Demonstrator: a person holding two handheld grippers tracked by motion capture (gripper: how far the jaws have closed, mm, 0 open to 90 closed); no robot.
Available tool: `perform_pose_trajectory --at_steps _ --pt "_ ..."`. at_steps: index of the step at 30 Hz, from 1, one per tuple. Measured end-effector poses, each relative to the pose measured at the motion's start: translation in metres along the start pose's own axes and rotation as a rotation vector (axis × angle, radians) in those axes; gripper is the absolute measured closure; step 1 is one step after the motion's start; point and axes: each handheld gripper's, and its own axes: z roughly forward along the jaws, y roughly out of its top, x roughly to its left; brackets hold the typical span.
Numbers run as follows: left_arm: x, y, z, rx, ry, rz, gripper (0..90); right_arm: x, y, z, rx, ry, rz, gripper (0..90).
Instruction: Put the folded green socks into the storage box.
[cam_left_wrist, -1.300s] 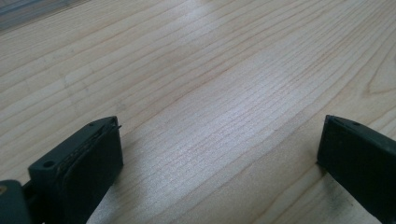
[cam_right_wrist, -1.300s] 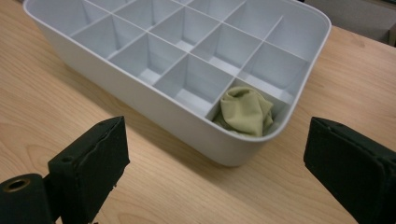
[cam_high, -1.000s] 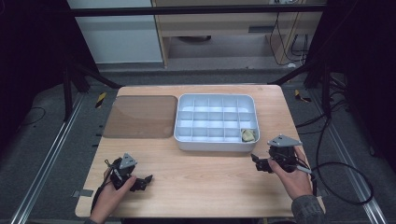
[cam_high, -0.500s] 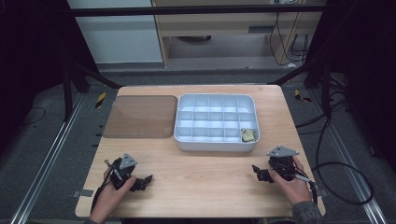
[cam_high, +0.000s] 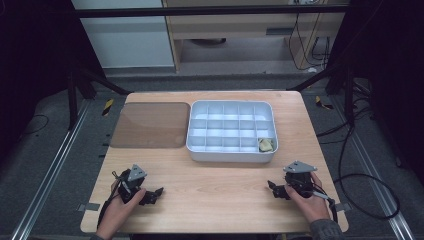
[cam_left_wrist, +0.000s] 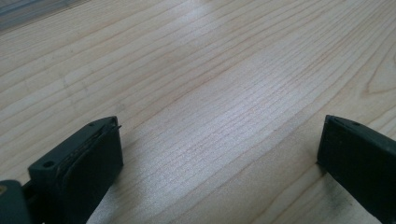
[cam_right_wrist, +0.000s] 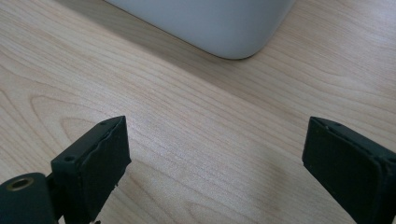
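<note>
Light wood table (cam_high: 225, 185), dark room w/ cables, both grippers (cam_high: 156, 192) (cam_high: 272, 186) wide apart, empty, white tray (cam_high: 231, 154) centre.

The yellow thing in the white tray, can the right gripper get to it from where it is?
Probably yes. The right gripper rests open on the table just in front of the tray, and the yellow thing lies in the near right corner compartment. Nothing covers it; the gripper must only lift over the tray's wall.

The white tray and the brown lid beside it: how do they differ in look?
The white tray is deep and split into compartments; the brown lid lies flat and undivided. The tray is opaque and holds a yellowish item; the lid looks translucent and bears nothing. Both are rounded rectangles on the table.
</note>
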Motion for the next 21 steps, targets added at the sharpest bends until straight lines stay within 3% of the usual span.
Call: perform_pose_trajectory --at_steps 10,16,18,21 --pt "0.0 0.0 0.0 -0.004 -0.002 0.0 0.0 0.002 -0.003 0.009 0.002 -0.008 -0.005 7.7" --pt "0.0 0.0 0.001 -0.003 -0.01 0.002 0.0 0.0 -0.002 0.016 -0.001 -0.024 0.019 7.0" --pt "0.002 0.003 0.002 0.005 -0.024 0.016 0.0 0.0 -0.002 0.018 -0.005 -0.022 0.05 6.2" --pt "0.004 0.009 0.004 0.013 -0.012 0.038 2.1 -0.003 -0.001 0.02 0.011 -0.009 0.078 3.8"
